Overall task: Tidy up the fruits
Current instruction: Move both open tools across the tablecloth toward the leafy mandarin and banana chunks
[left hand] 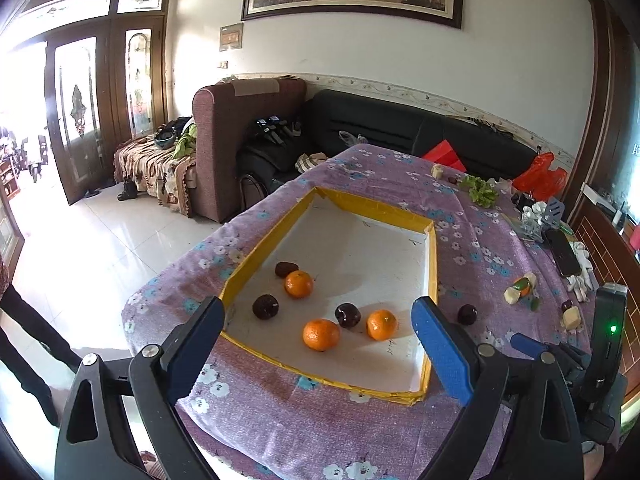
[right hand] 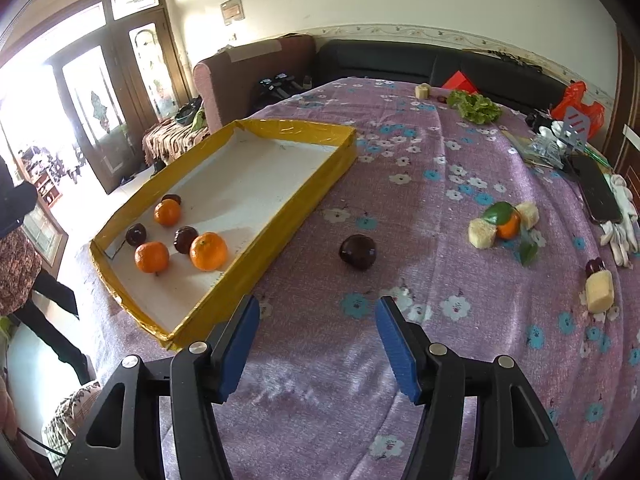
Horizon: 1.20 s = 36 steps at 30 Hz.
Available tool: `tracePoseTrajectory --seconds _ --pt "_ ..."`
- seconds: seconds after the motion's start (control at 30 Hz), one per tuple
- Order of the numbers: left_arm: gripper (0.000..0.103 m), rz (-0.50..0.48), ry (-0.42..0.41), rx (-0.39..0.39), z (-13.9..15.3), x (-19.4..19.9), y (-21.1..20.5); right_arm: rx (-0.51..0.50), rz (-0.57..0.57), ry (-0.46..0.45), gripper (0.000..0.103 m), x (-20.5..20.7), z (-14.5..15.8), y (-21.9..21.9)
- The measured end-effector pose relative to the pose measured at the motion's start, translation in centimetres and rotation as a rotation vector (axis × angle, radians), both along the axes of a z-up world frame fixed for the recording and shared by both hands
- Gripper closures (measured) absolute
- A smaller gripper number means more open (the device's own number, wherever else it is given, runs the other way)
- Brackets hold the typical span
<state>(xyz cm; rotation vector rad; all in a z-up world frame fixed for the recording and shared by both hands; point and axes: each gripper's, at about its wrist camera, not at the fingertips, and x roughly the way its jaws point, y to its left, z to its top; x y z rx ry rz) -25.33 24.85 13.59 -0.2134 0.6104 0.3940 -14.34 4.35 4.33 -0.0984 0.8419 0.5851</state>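
left to right: we see the yellow-rimmed tray on the purple floral cloth, holding three oranges and three dark plums near its close end. our left gripper hovers above it, jaws wide apart and empty. just beside the tray lies a loose plum; our right gripper faces it, parted, holding nothing. farther right, a leafy orange sits between two pale blocks.
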Motion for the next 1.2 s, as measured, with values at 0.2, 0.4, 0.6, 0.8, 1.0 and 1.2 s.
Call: tracePoseTrajectory --seconds 0.2,0.4,0.6,0.8,1.0,1.2 --pt "0.009 -0.018 0.018 -0.005 -0.9 1.0 -0.6 -0.003 -0.031 0.019 0.036 0.7 -0.9 -1.3" --pt "0.009 -0.027 0.037 -0.028 -1.7 1.8 -0.4 -0.022 -0.035 0.036 0.036 1.0 -1.8 -1.3" --pt "0.009 -0.044 0.056 -0.045 -2.5 2.3 -0.6 -0.026 -0.052 0.043 0.036 1.4 -2.1 -1.6" --pt "0.009 -0.063 0.073 -0.049 -3.1 3.2 -1.2 -0.024 -0.071 0.044 0.036 1.7 -2.1 -2.3" --pt "0.009 -0.107 0.099 -0.038 -3.7 4.7 -2.9 -0.015 -0.128 0.027 0.036 2.4 -1.4 -4.9" --pt "0.009 -0.155 0.117 -0.026 -4.0 6.3 -5.0 -0.002 -0.232 0.023 0.036 4.1 -0.9 -9.6"
